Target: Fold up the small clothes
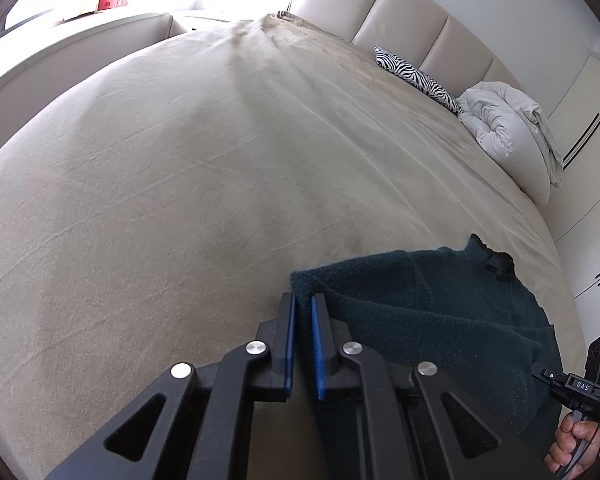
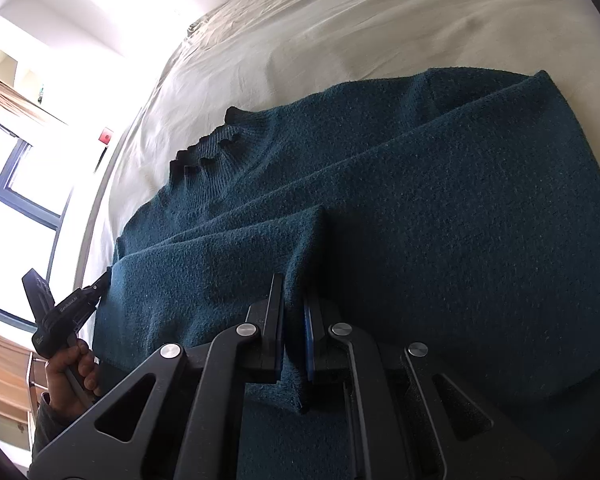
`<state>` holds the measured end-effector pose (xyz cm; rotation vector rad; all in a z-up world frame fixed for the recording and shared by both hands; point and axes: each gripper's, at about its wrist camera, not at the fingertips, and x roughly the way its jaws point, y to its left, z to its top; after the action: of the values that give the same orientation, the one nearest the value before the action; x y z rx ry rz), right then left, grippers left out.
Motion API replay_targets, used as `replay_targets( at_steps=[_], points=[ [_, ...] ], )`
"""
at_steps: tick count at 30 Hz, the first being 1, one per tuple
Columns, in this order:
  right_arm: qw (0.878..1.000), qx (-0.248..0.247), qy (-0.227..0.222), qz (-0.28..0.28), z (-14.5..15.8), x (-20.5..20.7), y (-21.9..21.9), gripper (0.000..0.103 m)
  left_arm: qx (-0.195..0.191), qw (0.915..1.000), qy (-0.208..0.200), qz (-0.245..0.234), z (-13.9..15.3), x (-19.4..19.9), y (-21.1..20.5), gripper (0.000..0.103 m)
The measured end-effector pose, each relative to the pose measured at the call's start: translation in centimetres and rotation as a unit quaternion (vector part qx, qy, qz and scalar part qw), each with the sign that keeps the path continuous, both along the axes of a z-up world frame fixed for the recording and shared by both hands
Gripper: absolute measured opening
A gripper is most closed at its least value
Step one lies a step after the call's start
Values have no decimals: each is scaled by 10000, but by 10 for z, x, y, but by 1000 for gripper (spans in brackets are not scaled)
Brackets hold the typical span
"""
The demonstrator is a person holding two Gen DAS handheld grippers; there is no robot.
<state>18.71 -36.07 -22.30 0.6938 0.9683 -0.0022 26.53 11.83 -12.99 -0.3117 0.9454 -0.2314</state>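
A dark teal knit sweater (image 2: 420, 208) lies on the beige bedspread (image 1: 180, 180), its sleeves folded across the body and its collar (image 2: 216, 148) toward the window side. My left gripper (image 1: 303, 300) is shut on a folded corner of the sweater (image 1: 420, 300) at its left edge. My right gripper (image 2: 294, 292) is shut on the edge of a folded sleeve (image 2: 220, 272). The left gripper also shows in the right wrist view (image 2: 100, 284) at the sweater's edge. Part of the right gripper's body (image 1: 596, 372) and a hand show in the left wrist view.
A zebra-print pillow (image 1: 416, 74) and a bundled white duvet (image 1: 508, 132) lie along the padded headboard (image 1: 412, 12). White cabinet doors (image 1: 592, 120) stand at the right. A window (image 2: 16, 172) is on the far side of the bed.
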Motion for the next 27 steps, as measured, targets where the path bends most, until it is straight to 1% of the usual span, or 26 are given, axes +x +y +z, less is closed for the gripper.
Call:
replay_targets(
  at_steps=[1,2,3,4,5,6,7,8,11,14,15,17,18,20,21,22,23,24,27],
  points=[
    [10000,12,-6,-3,0,-1,-1,6,19,10000,13,-7,1,0,0,10],
    [10000,26,-9,-3,0,-2,-2,6,86,10000,26,-3,4,-2,-1,14],
    [10000,43,-4,-7,1,-3,-2,6,152,9999,-7,24,9,-6,-1,15],
    [10000,72,-14,-17,2,-5,-3,7,231,9997,-80,66,16,-13,0,17],
    [9999,114,-9,-22,4,-7,-3,8,279,9994,-191,103,24,-22,2,22],
    [9999,160,12,-38,6,-10,-5,8,194,9993,-316,97,31,-33,6,25],
    [9998,208,17,-60,7,-13,-6,10,51,9992,-393,29,37,-44,8,34],
    [9996,253,7,-77,9,-16,-7,14,-14,9990,-433,-103,41,-56,7,35],
    [9994,308,-114,-53,16,-25,-7,20,73,9968,-528,-601,48,-93,-6,35],
    [9992,352,-151,-59,19,-30,-5,20,230,9947,-590,-812,49,-115,-19,35],
    [9992,366,-158,-96,19,-31,-4,20,344,9937,-651,-842,49,-118,-24,35],
    [9989,406,-187,-118,19,-31,-3,20,586,9921,-639,-912,44,-116,-33,35],
    [9990,398,-175,-122,19,-31,-1,20,774,9911,-589,-910,38,-113,-36,35],
    [9993,329,-101,-132,16,-31,-1,20,1224,9885,-441,-769,22,-105,-37,31],
    [9994,295,-15,-154,12,-31,-2,20,1246,9892,-301,-705,12,-102,-32,32],
    [9993,342,8,-156,7,-30,-4,19,1095,9913,-216,-698,4,-101,-25,33],
    [9990,412,-53,-155,4,-31,-7,19,991,9922,-259,-706,0,-102,-20,33],
    [9989,419,-94,-184,3,-34,-9,19,994,9919,-316,-724,-2,-105,-19,33],
    [9990,317,-93,-306,7,-38,-15,18,1247,9885,-403,-759,0,-109,-24,34]
  ],
)
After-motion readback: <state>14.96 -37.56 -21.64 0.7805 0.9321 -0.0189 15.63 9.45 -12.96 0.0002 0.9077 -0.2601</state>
